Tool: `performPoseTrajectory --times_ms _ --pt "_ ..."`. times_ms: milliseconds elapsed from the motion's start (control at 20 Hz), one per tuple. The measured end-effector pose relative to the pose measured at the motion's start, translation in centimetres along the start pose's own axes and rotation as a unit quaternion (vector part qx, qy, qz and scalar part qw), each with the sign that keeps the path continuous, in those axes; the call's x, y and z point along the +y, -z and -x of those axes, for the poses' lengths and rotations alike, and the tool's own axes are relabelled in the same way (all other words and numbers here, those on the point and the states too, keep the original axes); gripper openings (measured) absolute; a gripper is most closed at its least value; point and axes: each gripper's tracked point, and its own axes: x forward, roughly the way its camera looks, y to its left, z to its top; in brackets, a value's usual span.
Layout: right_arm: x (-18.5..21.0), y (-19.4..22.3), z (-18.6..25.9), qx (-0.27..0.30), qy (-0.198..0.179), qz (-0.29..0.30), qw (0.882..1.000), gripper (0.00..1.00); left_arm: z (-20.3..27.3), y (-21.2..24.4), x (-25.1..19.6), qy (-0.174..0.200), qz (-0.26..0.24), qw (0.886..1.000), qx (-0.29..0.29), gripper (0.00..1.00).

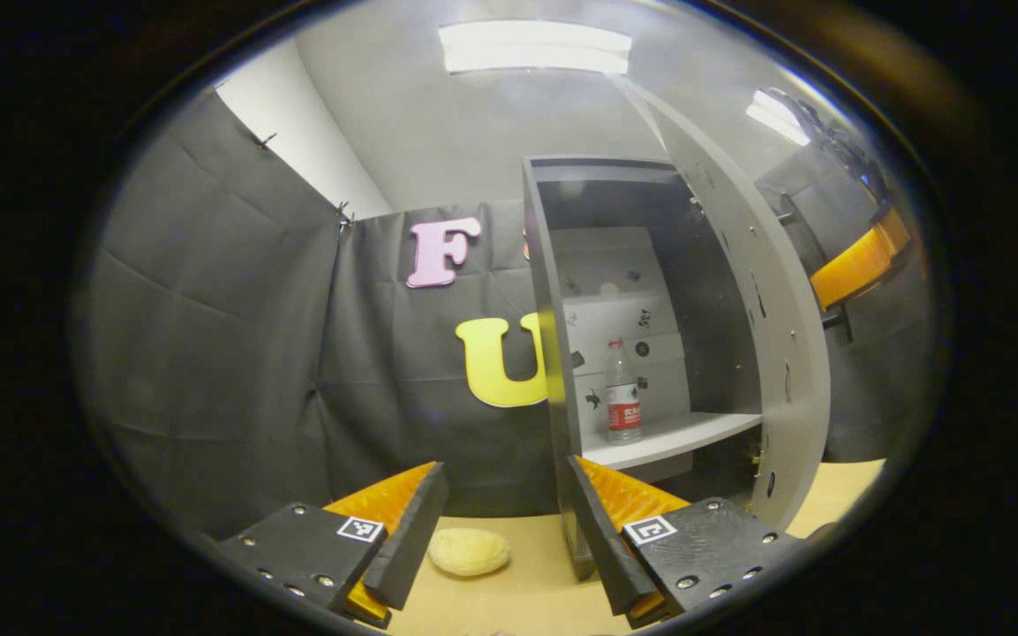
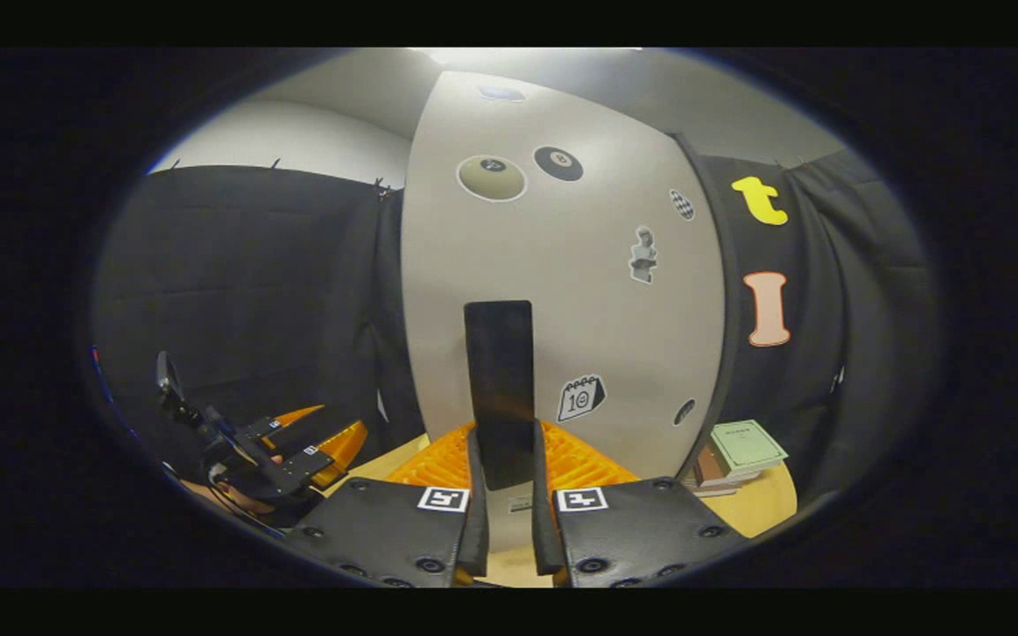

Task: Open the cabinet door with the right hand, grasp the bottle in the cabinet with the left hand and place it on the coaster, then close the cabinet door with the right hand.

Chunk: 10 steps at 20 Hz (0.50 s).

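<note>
The grey cabinet (image 1: 553, 291) stands open on the wooden table. A clear plastic bottle (image 1: 623, 393) with a red label stands upright on the white shelf (image 1: 676, 435) inside. My left gripper (image 1: 504, 530) is open, low over the table and well short of the bottle. A pale round coaster (image 1: 469, 550) lies on the table between its fingers. The cabinet door (image 1: 769, 353) is swung out to the right. My right gripper (image 2: 504, 481) is shut on the door's black upright handle (image 2: 500, 389). That gripper (image 1: 857, 265) also appears beyond the door's edge.
The door front (image 2: 561, 291) carries several stickers. A stack of books (image 2: 742, 446) lies on the table to the right of the door. A hand holds the left gripper (image 2: 288, 450) off to the lower left. Black cloth walls close in the booth.
</note>
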Motion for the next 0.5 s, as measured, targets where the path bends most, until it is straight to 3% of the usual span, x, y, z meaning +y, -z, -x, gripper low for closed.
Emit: performPoseTrajectory --times_ms 100,250,500 --pt "-0.4 0.0 0.9 -0.001 0.013 -0.001 1.000 0.19 0.0 -0.2 -1.3 0.014 0.004 1.000 -0.002 0.80" --pt "-1.1 0.1 2.0 -0.005 0.036 -0.002 0.999 0.25 0.3 -0.7 -2.9 0.031 0.002 0.999 -0.007 0.83" --pt "-2.6 0.8 3.0 -0.001 0.075 -0.008 0.997 0.18 1.1 -1.0 -4.5 0.048 0.008 0.999 -0.004 0.80"
